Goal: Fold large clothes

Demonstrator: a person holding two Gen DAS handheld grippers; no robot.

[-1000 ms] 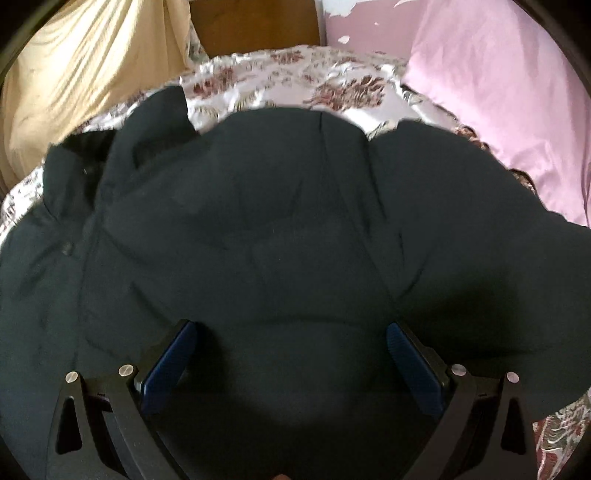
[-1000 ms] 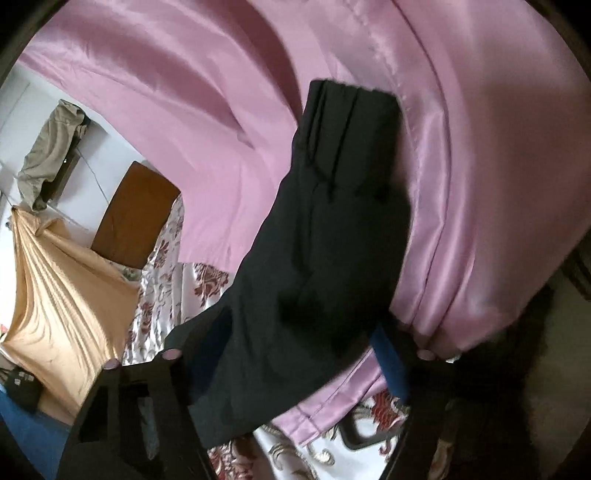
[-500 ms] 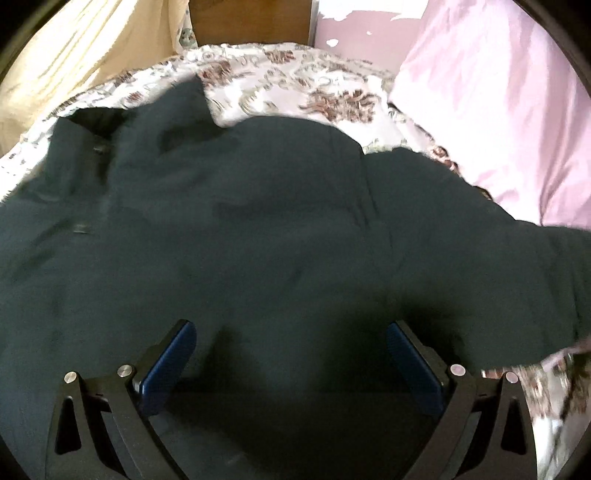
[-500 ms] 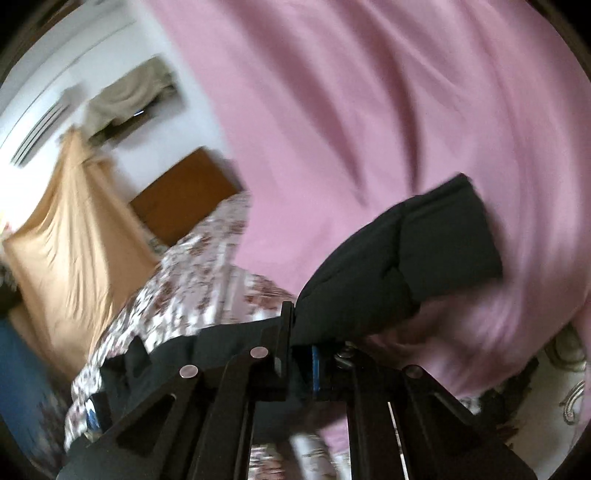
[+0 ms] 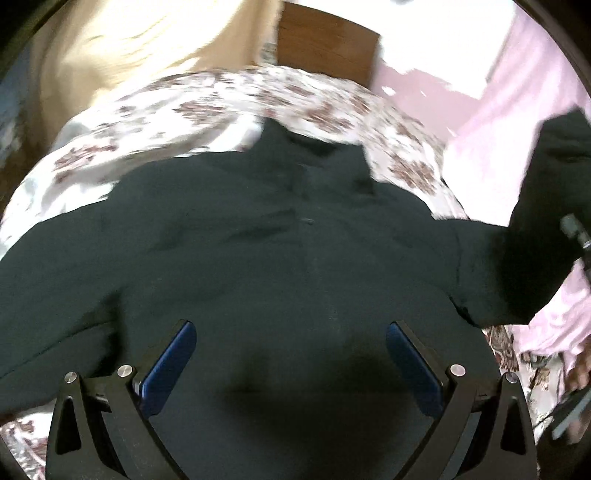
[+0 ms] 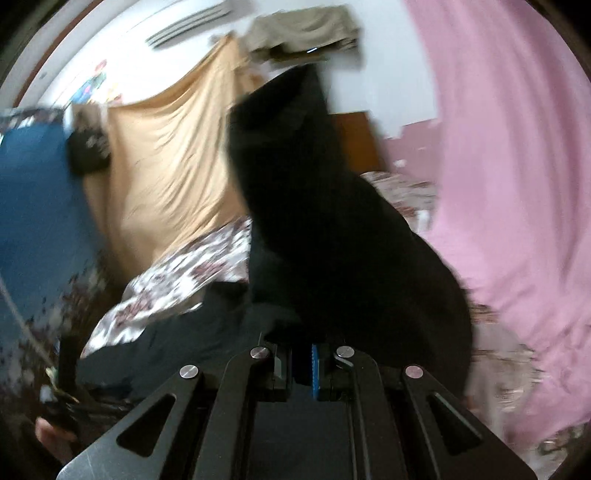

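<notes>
A bed with a floral bedspread (image 5: pixel 229 99) fills the middle of the left wrist view. A brown wooden headboard (image 5: pixel 325 48) stands at the top centre, a tan cloth (image 5: pixel 140 40) hangs at the upper left, and pink fabric (image 5: pixel 517 122) drapes along the right side. In the right wrist view the same tan cloth (image 6: pixel 170 155) hangs at centre left, a blue surface (image 6: pixel 37 206) occupies the far left, and a wall unit with an olive garment over it (image 6: pixel 303 33) sits at the top centre.

The dark jacket (image 5: pixel 280 258) lies spread across the bedspread, collar toward the top centre of the left wrist view, covering most of the lower frame. Its sleeve (image 5: pixel 546 192) rises off the bed at the right edge of that view.

The left gripper (image 5: pixel 290 363) sits at the bottom centre with its jaws spread wide. The jacket body lies beneath and between them; whether the blue pads touch the cloth cannot be determined.

The right gripper (image 6: pixel 303 363) sits at the bottom centre of its own view with its jaws pressed together, pinching the dark sleeve (image 6: pixel 332 229). The sleeve stands up from the jaws toward the top centre of the frame and is blurred. The jacket body (image 6: pixel 177 339) lies on the bed at lower left.

No containers are visible in either view.
</notes>
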